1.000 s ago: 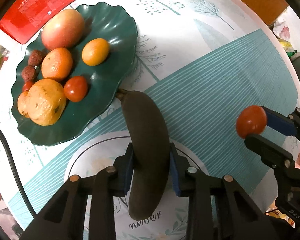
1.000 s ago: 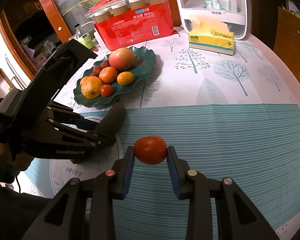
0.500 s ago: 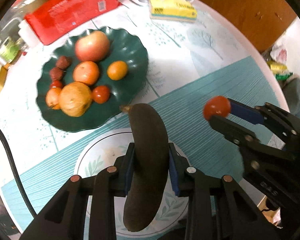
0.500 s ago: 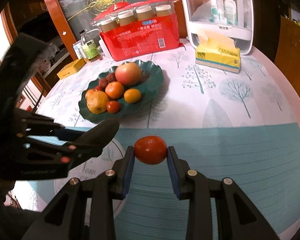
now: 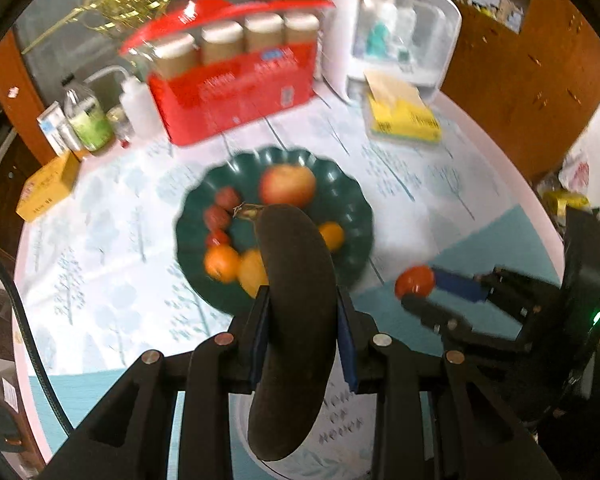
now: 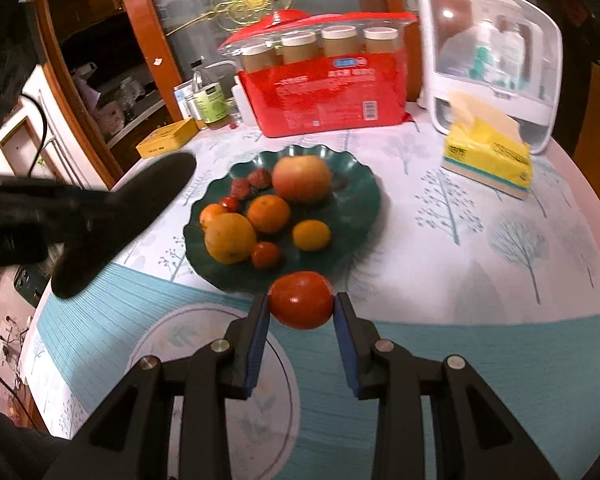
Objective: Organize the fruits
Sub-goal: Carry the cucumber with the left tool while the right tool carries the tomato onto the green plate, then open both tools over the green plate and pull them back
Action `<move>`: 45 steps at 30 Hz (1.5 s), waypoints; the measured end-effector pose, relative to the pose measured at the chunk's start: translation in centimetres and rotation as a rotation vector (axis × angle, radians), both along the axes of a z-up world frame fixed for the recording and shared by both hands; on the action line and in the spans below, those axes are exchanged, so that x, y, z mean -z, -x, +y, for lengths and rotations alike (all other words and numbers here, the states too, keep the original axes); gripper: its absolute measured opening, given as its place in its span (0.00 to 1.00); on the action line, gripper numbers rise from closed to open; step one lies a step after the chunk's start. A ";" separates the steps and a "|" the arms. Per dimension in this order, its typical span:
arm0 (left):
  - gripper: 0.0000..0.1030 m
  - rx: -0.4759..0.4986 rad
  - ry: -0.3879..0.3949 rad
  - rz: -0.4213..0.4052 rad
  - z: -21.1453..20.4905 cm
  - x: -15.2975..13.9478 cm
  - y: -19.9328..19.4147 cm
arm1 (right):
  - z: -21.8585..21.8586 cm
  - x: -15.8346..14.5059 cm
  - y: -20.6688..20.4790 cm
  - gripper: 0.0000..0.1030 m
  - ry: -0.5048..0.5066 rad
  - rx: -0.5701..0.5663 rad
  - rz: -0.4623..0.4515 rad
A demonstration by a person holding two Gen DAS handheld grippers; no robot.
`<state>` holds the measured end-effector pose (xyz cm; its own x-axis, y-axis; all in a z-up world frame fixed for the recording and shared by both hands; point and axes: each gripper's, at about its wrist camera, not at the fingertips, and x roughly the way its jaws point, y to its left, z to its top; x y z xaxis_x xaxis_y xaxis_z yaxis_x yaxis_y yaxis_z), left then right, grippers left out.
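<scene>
The blackened banana point(image 5: 296, 320) was clamped between the blue pads of the left hand-held gripper point(image 5: 303, 334), raised clear of the bench point(image 6: 480, 240), its stem end lying over the green plate point(image 6: 364, 200) in the left wrist view. A second before, that stem sat lower, just short of the plate's rim; since then the banana had come up and forward, and the plate had slid from the upper left of the view toward its centre. The right hand-held gripper point(image 6: 301, 306) held the tomato point(image 6: 301, 300) squeezed between its pads, as before, but had drawn closer to the plate's near edge.

On the plate lay one large apple point(image 6: 301, 178), two oranges, one yellow pear-like fruit point(image 6: 230, 238), one small yellow-orange fruit point(image 6: 311, 235), two small tomatoes and two red lychees: nine pieces, crowded toward the left half. The right half of the plate was bare. Beyond it stood a red package point(image 6: 324, 88), a yellow tissue pack point(image 6: 486, 156) and a white case point(image 6: 492, 52), all well apart from the plate, with bare cloth between.
</scene>
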<state>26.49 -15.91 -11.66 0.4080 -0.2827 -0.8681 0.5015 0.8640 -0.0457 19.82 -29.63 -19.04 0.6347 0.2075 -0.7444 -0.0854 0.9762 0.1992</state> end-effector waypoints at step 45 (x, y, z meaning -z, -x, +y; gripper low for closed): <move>0.69 -0.168 0.165 0.137 3.5 5.8 -9.3 | 1.5 2.7 -5.3 0.70 -0.054 0.059 0.083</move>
<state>35.81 -12.40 -17.44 0.3430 -0.3631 -0.8663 0.3315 0.9097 -0.2500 25.10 -28.09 -21.75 0.5839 0.2128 -0.7835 -0.0094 0.9667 0.2556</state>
